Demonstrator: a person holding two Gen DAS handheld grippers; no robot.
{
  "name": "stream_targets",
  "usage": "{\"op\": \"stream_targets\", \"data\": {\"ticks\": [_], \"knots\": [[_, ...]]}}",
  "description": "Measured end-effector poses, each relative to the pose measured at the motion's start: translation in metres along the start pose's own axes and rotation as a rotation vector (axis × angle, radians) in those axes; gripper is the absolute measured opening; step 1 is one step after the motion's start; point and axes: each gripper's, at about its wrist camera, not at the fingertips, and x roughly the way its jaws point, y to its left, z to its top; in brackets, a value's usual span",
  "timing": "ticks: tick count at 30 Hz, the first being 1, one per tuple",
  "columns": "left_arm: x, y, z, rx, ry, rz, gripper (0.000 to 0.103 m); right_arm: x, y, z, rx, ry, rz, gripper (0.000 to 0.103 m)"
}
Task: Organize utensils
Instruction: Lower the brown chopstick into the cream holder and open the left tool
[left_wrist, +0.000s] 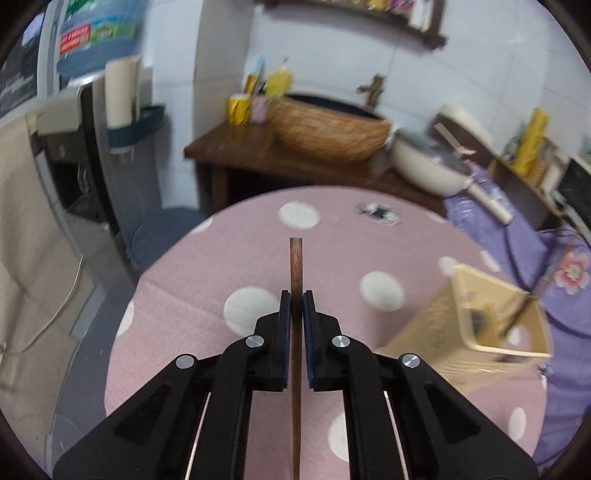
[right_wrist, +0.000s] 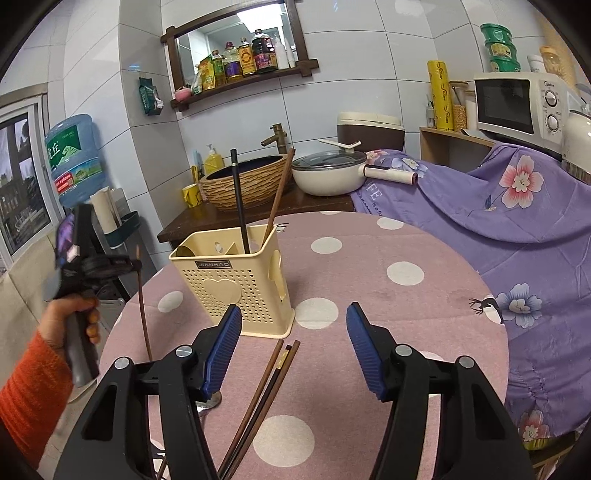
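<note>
Carrying one brown wooden chopstick (left_wrist: 296, 266) in my left gripper (left_wrist: 296, 295); jaws pinched narrow on its shaft, tip sticking up past the fingertips, rest hanging down below. From the right wrist view that same gripper sits off the left edge of the round tabletop (right_wrist: 424, 325), chopstick roughly upright, lower end dangling near the table rim, not resting on anything as far as I can tell.

Right gripper (right_wrist: 293, 345) is spread wide, holding nothing, hovering over the near part of the tabletop. Directly below and between its fingers lie loose chopsticks (right_wrist: 269, 384), a brown one and a darker one side by side, touching, pointing toward the holder. Something metallic, maybe a spoon (right_wrist: 210, 400), peeks out under the left finger; too hidden to be sure.

Cream perforated utensil holder (right_wrist: 236, 280) stands upright near the tabletop's centre, toward the left. Already in it: a black chopstick (right_wrist: 238, 199) and a brown chopstick (right_wrist: 279, 192), leaning in the rear compartments.

Step in hand, my read: transport of the held chopstick to the holder. Next move calls for swinging left gripper right and over the holder's open top, keeping the stick vertical, lining its lower end with the chopstick compartment, then lowering before release. Right gripper looks set to drop on the loose pair afterwards.
</note>
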Motion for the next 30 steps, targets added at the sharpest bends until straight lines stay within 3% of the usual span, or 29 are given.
{"op": "stream_targets", "data": {"ticks": [9, 17, 23, 30], "knots": [[-0.107, -0.021, 0.035, 0.054, -0.234, -0.145, 0.006, -0.004, 0.011, 0.002, -0.011, -0.009, 0.030, 0.058], [-0.141, -0.053, 0.081, 0.101, -0.340, -0.166, 0.002, -0.005, 0.021, 0.000, -0.031, -0.005, 0.042, 0.058], [-0.133, -0.052, 0.075, 0.123, -0.306, -0.157, 0.002, -0.004, 0.017, -0.007, -0.022, 0.014, 0.039, 0.058], [-0.095, -0.031, 0.040, 0.122, -0.161, -0.148, 0.003, 0.012, 0.020, -0.018, -0.054, 0.081, 0.086, 0.058]]}}
